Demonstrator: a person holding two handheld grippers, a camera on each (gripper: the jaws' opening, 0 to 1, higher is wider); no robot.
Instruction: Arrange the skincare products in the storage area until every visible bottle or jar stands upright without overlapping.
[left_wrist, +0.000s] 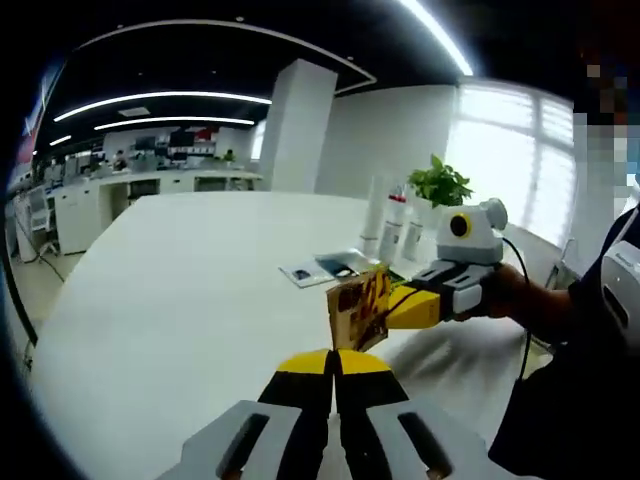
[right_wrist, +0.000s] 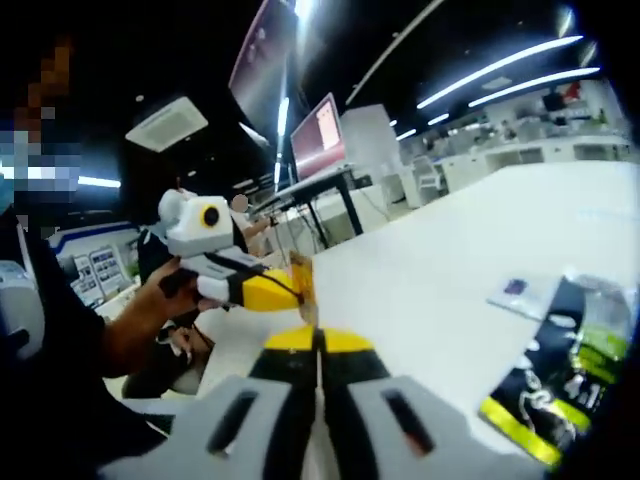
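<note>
Right gripper (left_wrist: 392, 302) is coming in from the right in the left gripper view and is clamping a yellow-brown sachet (left_wrist: 358, 308) by one edge. The sachet is hanging in the air above the table (left_wrist: 180, 300), face-on to this camera. In the right gripper view the same sachet (right_wrist: 306, 290) is showing edge-on as a thin orange strip rising from that gripper's (right_wrist: 320, 340) own yellow tips, which are pressing together on it.

Left gripper (left_wrist: 335, 362) is sitting with its jaws fully together, tips just under the sachet's lower edge. I cannot tell whether they are pinching it or only near it. From the right gripper view, the left gripper (right_wrist: 285, 292) is pointing straight at the sachet, with a hand (right_wrist: 150, 300) wrapping its grip.

Remaining products, left gripper view:
- white tubes (left_wrist: 392, 225) are standing upright at the far side of the table, one with a red cap, just beside a potted plant (left_wrist: 440, 185)
- flat packets (left_wrist: 325, 268) are lying on the table in front of them

Right gripper view:
- a dark pouch (right_wrist: 560, 370) with green and yellow print is lying flat at the right
- a small flat packet (right_wrist: 518, 290) is lying just beyond it

Office desks and monitors (right_wrist: 320, 135) are sitting in the background.
</note>
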